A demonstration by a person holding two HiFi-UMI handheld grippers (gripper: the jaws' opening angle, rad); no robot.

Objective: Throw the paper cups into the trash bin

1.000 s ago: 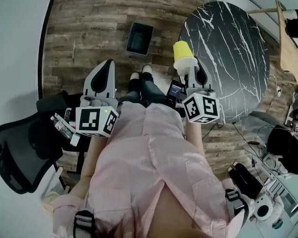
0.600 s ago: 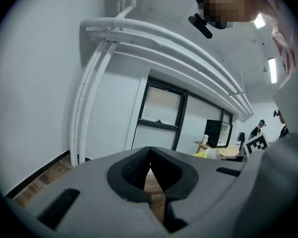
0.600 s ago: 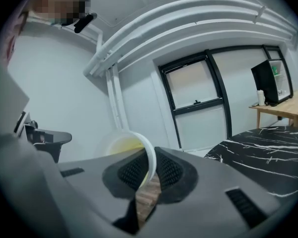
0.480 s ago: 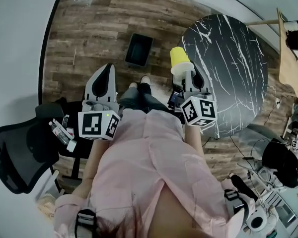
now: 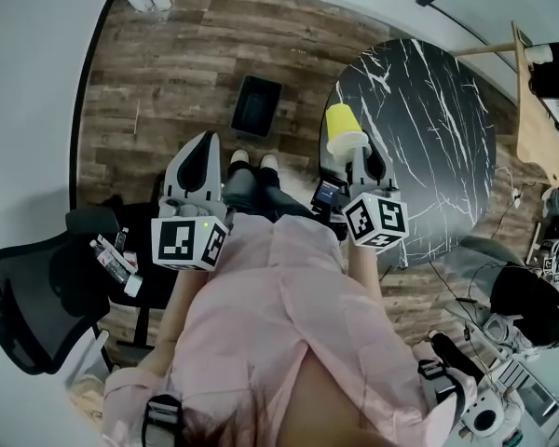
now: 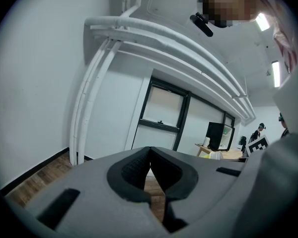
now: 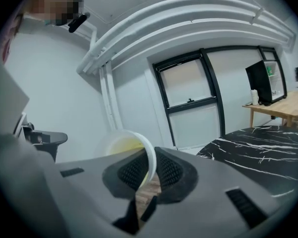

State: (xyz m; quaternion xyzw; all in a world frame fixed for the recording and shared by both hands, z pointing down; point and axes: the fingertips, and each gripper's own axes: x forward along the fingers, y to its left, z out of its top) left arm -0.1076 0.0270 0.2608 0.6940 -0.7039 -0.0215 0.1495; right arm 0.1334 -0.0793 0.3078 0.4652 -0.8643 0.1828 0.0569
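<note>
While the right hand-held gripper [image 5: 357, 153] clamps its rim, the one paper cup [image 5: 342, 126], yellow with a pale rim, sticks out past the jaws, mouth facing back. One black trash bin [image 5: 257, 105] sits on the floor [image 5: 168, 63] ahead, to that gripper's left; one marbled bench [image 5: 429, 128] lies to its right. The left hand-held gripper [image 5: 203, 143] is clenched, empty.

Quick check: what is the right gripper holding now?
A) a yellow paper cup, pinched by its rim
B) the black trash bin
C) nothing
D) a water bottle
A: the right gripper has its jaws closed on the rim of the yellow paper cup.
</note>
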